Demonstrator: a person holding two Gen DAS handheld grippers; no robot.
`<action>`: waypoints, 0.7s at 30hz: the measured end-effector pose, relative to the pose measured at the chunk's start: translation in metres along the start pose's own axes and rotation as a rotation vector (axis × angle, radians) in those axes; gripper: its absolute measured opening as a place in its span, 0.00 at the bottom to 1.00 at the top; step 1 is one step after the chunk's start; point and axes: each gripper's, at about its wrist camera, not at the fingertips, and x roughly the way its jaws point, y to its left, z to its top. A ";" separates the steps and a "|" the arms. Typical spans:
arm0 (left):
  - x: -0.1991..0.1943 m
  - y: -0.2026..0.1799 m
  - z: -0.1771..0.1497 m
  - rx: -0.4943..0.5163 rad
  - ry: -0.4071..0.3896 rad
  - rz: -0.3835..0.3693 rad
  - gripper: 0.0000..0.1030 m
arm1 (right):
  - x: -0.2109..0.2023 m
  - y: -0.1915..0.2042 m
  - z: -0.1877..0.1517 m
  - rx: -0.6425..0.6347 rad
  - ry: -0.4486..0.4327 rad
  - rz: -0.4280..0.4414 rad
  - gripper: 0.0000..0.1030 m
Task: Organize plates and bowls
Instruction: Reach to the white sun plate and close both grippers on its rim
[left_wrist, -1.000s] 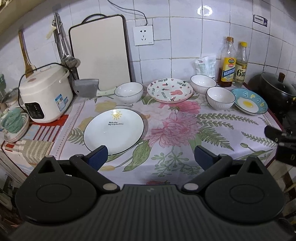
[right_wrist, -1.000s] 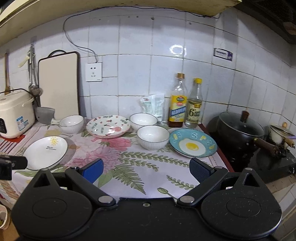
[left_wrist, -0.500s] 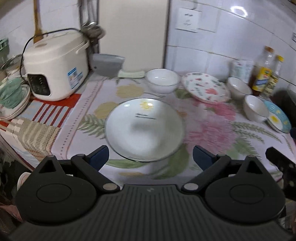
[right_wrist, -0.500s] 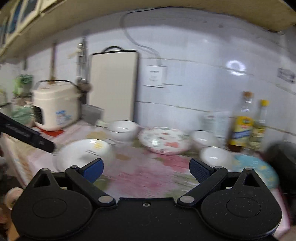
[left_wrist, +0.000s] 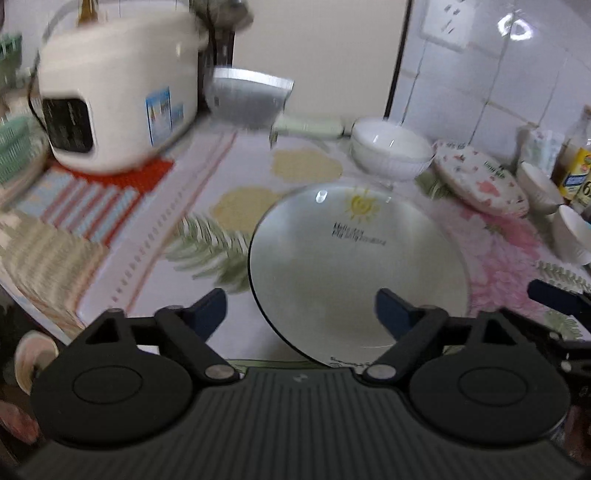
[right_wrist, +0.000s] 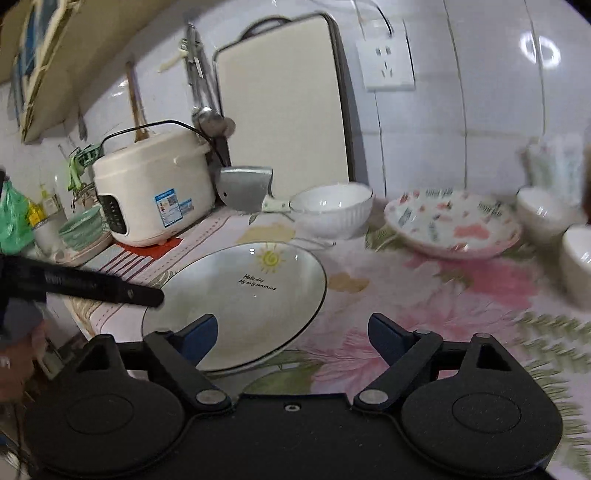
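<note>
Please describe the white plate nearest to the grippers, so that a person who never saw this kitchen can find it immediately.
Start at the white rice cooker on the floral tablecloth. Just right of it and closer to the counter's front edge lies a large round plate. Unlike the patterned plate and the white bowl behind it, it is plain white with a dark rim, a small yellow sun and black lettering.

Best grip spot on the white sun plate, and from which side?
Probably the near rim of the white sun plate, approached low from the counter's front edge. It lies flat on the cloth, so only the raised, thin rim offers purchase. The left gripper is open there, and the ribbed bowl crowds the far side.
</note>
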 end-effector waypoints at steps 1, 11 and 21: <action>0.010 0.004 0.000 -0.020 0.020 -0.005 0.83 | 0.009 -0.001 0.000 0.016 0.010 0.006 0.86; 0.047 0.018 0.003 -0.041 0.059 -0.053 0.49 | 0.062 -0.006 -0.006 0.085 0.083 0.047 0.58; 0.052 0.021 0.006 -0.037 0.064 -0.018 0.30 | 0.075 -0.013 -0.001 0.150 0.149 0.039 0.26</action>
